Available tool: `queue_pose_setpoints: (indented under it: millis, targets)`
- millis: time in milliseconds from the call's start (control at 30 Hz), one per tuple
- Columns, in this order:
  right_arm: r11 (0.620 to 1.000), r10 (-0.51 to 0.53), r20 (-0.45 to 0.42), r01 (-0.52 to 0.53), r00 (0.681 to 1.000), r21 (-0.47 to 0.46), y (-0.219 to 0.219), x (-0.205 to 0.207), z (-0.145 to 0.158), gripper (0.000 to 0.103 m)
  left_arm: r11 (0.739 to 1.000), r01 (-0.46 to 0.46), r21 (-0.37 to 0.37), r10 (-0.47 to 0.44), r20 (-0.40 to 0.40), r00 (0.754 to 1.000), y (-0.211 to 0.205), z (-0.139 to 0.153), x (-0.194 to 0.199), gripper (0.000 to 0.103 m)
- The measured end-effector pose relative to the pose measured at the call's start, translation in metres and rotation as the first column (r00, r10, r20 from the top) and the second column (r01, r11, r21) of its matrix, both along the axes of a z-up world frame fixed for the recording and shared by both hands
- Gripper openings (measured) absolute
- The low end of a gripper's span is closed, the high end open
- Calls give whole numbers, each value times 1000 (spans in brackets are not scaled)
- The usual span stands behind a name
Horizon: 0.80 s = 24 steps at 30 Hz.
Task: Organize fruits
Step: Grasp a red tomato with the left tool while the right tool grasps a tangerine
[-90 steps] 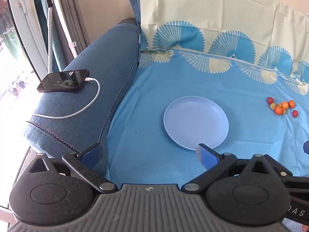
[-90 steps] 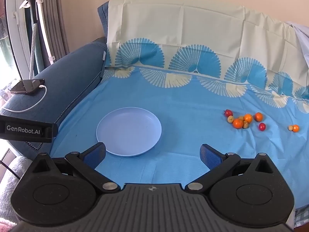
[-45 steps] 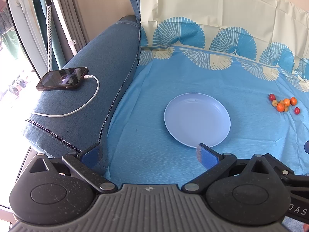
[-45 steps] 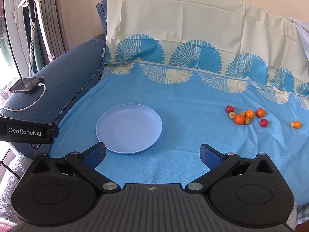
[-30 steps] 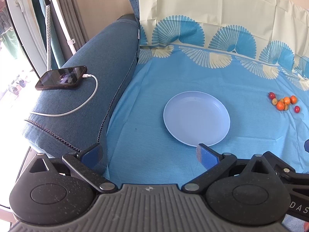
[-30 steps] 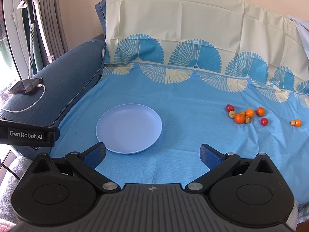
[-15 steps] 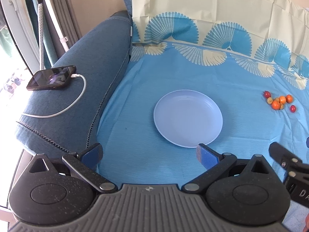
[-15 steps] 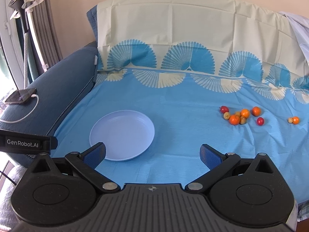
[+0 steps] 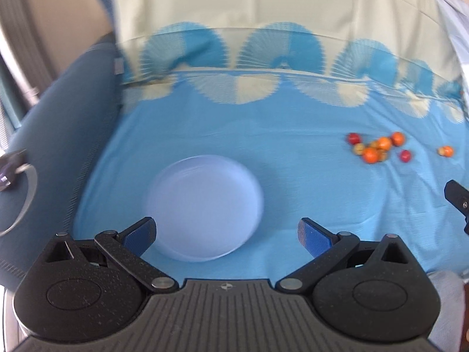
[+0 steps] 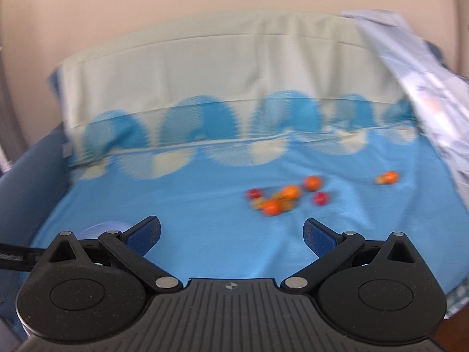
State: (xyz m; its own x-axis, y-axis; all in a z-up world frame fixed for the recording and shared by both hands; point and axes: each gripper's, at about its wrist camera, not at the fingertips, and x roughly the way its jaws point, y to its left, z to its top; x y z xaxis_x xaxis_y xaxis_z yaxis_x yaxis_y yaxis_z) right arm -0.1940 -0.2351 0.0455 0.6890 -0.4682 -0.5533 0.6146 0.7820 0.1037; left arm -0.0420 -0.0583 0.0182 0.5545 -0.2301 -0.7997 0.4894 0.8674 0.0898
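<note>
1. The left gripper (image 9: pixel 227 231) is released, its blue-padded jaws spread wide and holding nothing, above the near edge of a pale blue plate (image 9: pixel 205 205).
2. The plate is empty and lies flat on a blue sheet (image 9: pixel 293 152) that covers a sofa.
3. The right gripper (image 10: pixel 231 234) is likewise spread wide and empty, above bare sheet just near of the fruits.
4. A cluster of small fruits (image 10: pixel 281 196), orange, red and yellowish, lies on the sheet well to the right of the plate; both views are blurred.
5. One more orange fruit (image 10: pixel 388 177) lies apart, farther right.
6. Only a sliver of the plate shows at the near left in the right wrist view.
</note>
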Motion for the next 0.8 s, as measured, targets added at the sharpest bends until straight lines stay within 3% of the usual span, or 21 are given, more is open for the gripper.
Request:
queue_pose_setpoints:
  millis: [200,400,533,667,800]
  targets:
    - [980,-199,-57,197,978,-34,-105,-11,-28,103,991,128,-29,-129,-45,991,-111,-32,18,103]
    - [929,-368,-86,370,926,3,-232,-5,-81,102,992,129,-13,-130,-157,979,-214,-96,69,103]
    - [900,-432,-85,435,898,23,-311,2,-122,102,994,112,18,-106,-200,974,-257,-130,102,103]
    - [857,-506,-100,513,856,51,-379,17,-158,102,994,106,27,-98,-222,970,-285,-145,133,103]
    - [843,-502,-112,515,857,158,-427,36,-181,96,994,110,15,-100,-299,949,-309,-163,157,103]
